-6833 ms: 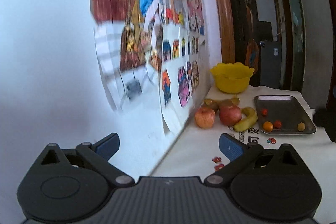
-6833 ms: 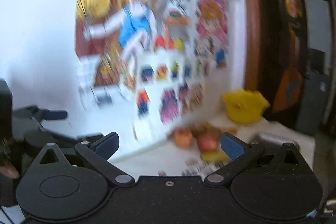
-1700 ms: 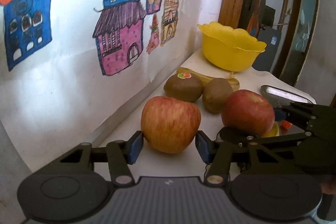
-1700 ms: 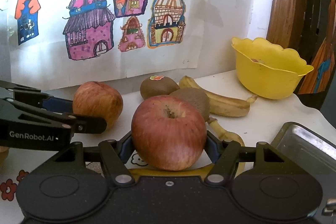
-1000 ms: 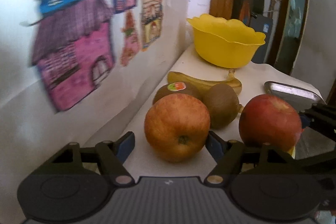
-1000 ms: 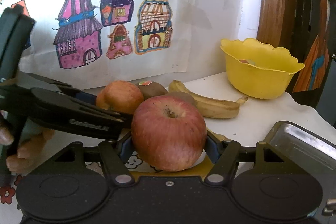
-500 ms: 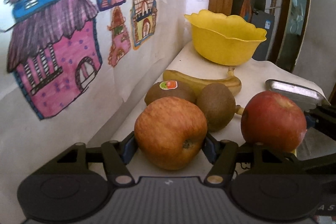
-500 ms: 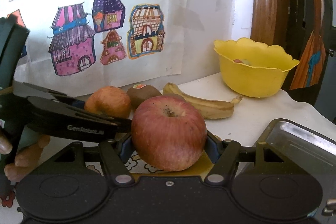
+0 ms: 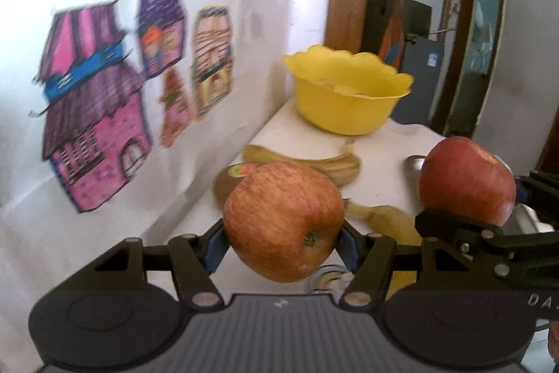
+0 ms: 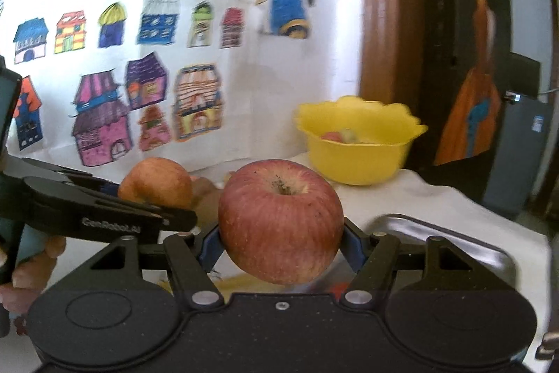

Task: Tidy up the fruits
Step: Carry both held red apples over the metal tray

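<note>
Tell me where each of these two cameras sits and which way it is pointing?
Left wrist view: sits on the left gripper, looking along its fingers at the orange apple it grips, with the bananas and yellow bowl beyond.
Right wrist view: sits on the right gripper, facing the red apple it grips; a hand shows at left.
Shared: both apples, the bowl, the other gripper.

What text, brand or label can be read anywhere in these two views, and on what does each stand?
"GenRobot.AI": on the left gripper, seen from the right wrist; blurred, partly guessed.
"DA": cut off at the frame edge, on the right gripper.
Sticker on the kiwi: too blurred to read.
Wall drawings: no words legible.
</note>
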Demonstrator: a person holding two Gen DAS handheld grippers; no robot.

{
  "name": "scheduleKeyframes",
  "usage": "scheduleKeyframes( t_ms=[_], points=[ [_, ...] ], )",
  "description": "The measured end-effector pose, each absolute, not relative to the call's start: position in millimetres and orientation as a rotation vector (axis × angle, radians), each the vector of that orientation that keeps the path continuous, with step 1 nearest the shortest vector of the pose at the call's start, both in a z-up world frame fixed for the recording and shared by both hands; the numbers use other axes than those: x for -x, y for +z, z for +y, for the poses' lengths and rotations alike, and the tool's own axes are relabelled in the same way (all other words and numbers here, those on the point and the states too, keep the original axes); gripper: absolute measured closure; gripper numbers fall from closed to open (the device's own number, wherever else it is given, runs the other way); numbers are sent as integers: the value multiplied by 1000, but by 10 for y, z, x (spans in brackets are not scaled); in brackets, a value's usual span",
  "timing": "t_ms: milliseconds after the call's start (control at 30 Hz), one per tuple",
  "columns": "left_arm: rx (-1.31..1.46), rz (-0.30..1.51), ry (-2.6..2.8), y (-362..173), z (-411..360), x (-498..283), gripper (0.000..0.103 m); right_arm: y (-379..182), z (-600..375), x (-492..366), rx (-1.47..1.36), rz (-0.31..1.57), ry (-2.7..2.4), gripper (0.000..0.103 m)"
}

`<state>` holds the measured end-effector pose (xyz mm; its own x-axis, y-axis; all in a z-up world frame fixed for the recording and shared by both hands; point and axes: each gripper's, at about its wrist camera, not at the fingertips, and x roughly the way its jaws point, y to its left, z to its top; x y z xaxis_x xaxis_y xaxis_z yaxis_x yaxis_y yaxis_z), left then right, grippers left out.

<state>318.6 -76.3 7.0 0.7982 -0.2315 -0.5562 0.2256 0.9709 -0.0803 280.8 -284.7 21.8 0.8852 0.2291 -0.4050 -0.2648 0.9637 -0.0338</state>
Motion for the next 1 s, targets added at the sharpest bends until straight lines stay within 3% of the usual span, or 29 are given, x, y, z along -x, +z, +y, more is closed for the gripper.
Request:
scheduleKeyframes(
  t_ms=[467, 1000],
  points=[
    [12, 582, -418, 126, -1726, -3027, 35, 26, -3865, -2340, 51, 458, 46, 34],
    [-25, 652, -525, -148, -2415, -3128, 35, -295, -4111, -2344, 35, 507, 27, 34]
  ],
)
